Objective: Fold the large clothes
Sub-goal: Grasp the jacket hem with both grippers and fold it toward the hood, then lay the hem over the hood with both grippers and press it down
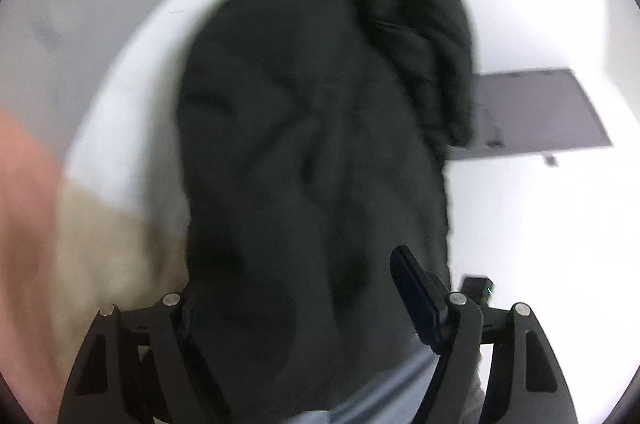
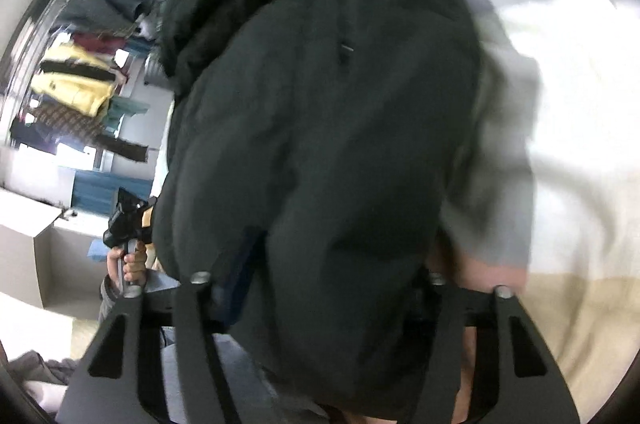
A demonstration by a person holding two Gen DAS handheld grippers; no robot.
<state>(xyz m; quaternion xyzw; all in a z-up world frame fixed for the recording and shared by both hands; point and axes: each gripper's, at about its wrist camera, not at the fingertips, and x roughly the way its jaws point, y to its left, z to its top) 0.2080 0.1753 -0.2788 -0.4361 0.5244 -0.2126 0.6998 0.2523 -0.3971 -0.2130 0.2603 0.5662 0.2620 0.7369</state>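
A large dark green padded jacket (image 1: 312, 128) fills the middle of the left wrist view and hangs between the fingers of my left gripper (image 1: 304, 308). One blue-padded fingertip (image 1: 416, 300) shows to its right; the other is hidden under the cloth. The same jacket (image 2: 320, 144) fills the right wrist view and drapes over my right gripper (image 2: 320, 300), hiding the tips. A fingertip (image 2: 236, 284) shows at the left under the cloth. Both views are blurred. The other hand-held gripper (image 2: 128, 220) shows at lower left in the right wrist view.
A white surface (image 1: 540, 224) lies right of the jacket, with a dark grey panel (image 1: 540, 112) on it. A rack of hanging clothes (image 2: 88, 72) stands at the left. An open cardboard box (image 2: 36, 256) sits below it. A person's grey sleeve (image 2: 500, 184) is at the right.
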